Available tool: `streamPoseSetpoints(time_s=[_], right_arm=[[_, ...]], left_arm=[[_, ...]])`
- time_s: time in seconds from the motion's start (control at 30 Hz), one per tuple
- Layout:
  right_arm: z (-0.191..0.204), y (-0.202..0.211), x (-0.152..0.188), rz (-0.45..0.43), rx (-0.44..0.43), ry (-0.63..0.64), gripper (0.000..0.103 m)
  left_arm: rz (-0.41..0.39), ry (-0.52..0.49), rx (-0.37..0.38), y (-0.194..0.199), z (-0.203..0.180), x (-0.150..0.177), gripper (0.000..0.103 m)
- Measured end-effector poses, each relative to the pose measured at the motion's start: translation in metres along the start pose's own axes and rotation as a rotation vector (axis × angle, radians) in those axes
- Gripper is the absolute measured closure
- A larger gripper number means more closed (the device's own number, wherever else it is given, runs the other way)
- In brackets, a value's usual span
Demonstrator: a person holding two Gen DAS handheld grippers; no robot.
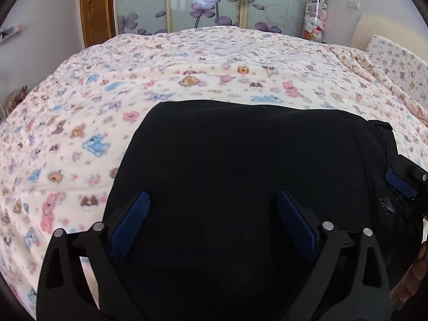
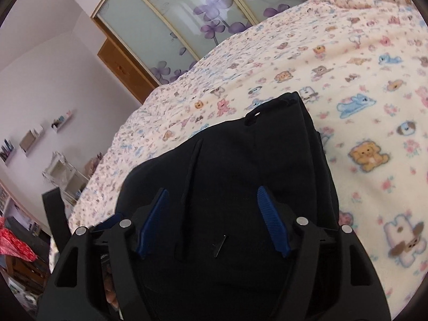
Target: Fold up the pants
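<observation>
Currently the black pants (image 1: 240, 160) are seen lying folded on the animal-print blanket (image 1: 80, 123), directly under and ahead of both tongs. Left gripper (image 1: 212, 200) is held over the dark cloth with its jaws spread wide; nothing is pinched between the blue pads (image 1: 133, 222), which appear clear of the fabric, though dark cloth behind dark fingers makes contact hard to judge. Right gripper (image 2: 212, 196) is likewise spread, hovering over the waistband end, where a belt loop (image 2: 252, 116) and a seam are seen just ahead of its tips; no cloth is gripped. From the left wrist view, the right gripper's finger is seen at the far right edge of the pants. Beyond both tongs, a wardrobe with purple flower panels (image 1: 211, 2) is seen past the bed's far side.
</observation>
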State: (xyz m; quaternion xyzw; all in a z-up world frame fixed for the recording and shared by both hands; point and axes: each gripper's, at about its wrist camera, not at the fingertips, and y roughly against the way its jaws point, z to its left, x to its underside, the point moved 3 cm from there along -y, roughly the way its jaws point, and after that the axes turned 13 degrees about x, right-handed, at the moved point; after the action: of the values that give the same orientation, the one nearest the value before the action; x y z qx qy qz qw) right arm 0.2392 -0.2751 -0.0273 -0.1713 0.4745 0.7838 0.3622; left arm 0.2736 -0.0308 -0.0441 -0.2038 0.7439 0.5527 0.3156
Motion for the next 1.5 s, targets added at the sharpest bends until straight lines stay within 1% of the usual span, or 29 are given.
streamPoseSetpoints(time_s=[0.13,0.2,0.3,0.37,0.53,0.63,0.7,0.73,0.77,0.83,0.9,1.0,1.07,1.13,1.2,1.23,1.27,1.3,1.33,1.37,1.4,1.43,1.47,1.5], right_arm=[[0.001,0.011,-0.002,-0.005,-0.026,-0.028,0.032],[0.002,0.025,0.000,-0.035,-0.032,-0.041,0.032],[0.002,0.048,0.004,-0.080,-0.070,-0.052,0.032],[0.002,0.060,0.007,-0.093,-0.101,-0.064,0.032],[0.005,0.083,0.026,-0.094,-0.151,-0.081,0.030],[0.005,0.091,0.035,-0.071,-0.173,-0.097,0.030],[0.002,0.091,0.039,-0.046,-0.181,-0.123,0.027],[-0.001,0.088,0.042,-0.028,-0.172,-0.137,0.021],[-0.005,0.082,0.044,-0.008,-0.151,-0.155,0.020],[-0.015,0.068,0.048,0.034,-0.129,-0.189,0.020],[-0.021,0.063,0.048,0.041,-0.143,-0.209,0.021],[-0.021,0.059,0.049,0.039,-0.136,-0.179,0.022],[-0.020,0.057,0.052,0.034,-0.129,-0.153,0.022],[-0.020,0.060,0.051,0.029,-0.135,-0.149,0.022],[-0.016,0.071,0.052,0.001,-0.151,-0.139,0.022],[-0.010,0.076,0.051,-0.011,-0.178,-0.122,0.021],[-0.004,0.080,0.051,-0.012,-0.232,-0.105,0.021],[0.005,0.082,0.052,0.001,-0.293,-0.093,0.021],[0.010,0.081,0.054,0.017,-0.315,-0.083,0.020],[0.014,0.078,0.056,0.035,-0.308,-0.072,0.020],[0.015,0.071,0.059,0.062,-0.272,-0.063,0.020],[0.011,0.062,0.062,0.094,-0.226,-0.064,0.019],[0.005,0.052,0.065,0.133,-0.199,-0.079,0.022],[-0.004,0.042,0.068,0.172,-0.207,-0.119,0.023]], left_arm=[[-0.003,-0.002,-0.008,0.005,-0.002,0.001,0.005],[-0.008,0.000,-0.011,0.010,-0.002,0.003,0.004],[-0.025,-0.012,-0.033,0.020,-0.003,0.007,0.004],[-0.036,-0.022,-0.044,0.027,-0.006,0.010,0.004],[-0.049,-0.057,-0.066,0.042,-0.015,0.018,0.004],[-0.073,-0.078,-0.063,0.056,-0.021,0.027,0.004],[-0.091,-0.084,-0.044,0.065,-0.026,0.035,0.004],[-0.101,-0.084,-0.028,0.070,-0.028,0.040,0.002],[-0.102,-0.081,-0.016,0.071,-0.028,0.043,0.002],[-0.064,-0.061,0.015,0.065,-0.025,0.048,0.002],[-0.012,0.001,0.061,0.052,-0.014,0.049,0.002],[0.009,0.063,0.136,0.043,-0.002,0.052,0.002],[0.007,0.077,0.163,0.041,0.001,0.054,0.002],[-0.011,0.101,0.198,0.044,0.006,0.054,0.002],[-0.059,0.136,0.244,0.055,0.011,0.054,0.002],[-0.091,0.165,0.273,0.064,0.015,0.055,0.002],[-0.113,0.185,0.303,0.070,0.016,0.055,0.002],[-0.127,0.202,0.333,0.073,0.017,0.056,0.002],[-0.131,0.217,0.361,0.075,0.017,0.057,0.002],[-0.125,0.219,0.376,0.074,0.016,0.057,0.002],[-0.116,0.212,0.374,0.072,0.014,0.058,0.002],[-0.099,0.193,0.357,0.067,0.011,0.059,0.002],[-0.082,0.180,0.347,0.063,0.009,0.060,0.002],[-0.069,0.172,0.338,0.060,0.008,0.060,0.002]])
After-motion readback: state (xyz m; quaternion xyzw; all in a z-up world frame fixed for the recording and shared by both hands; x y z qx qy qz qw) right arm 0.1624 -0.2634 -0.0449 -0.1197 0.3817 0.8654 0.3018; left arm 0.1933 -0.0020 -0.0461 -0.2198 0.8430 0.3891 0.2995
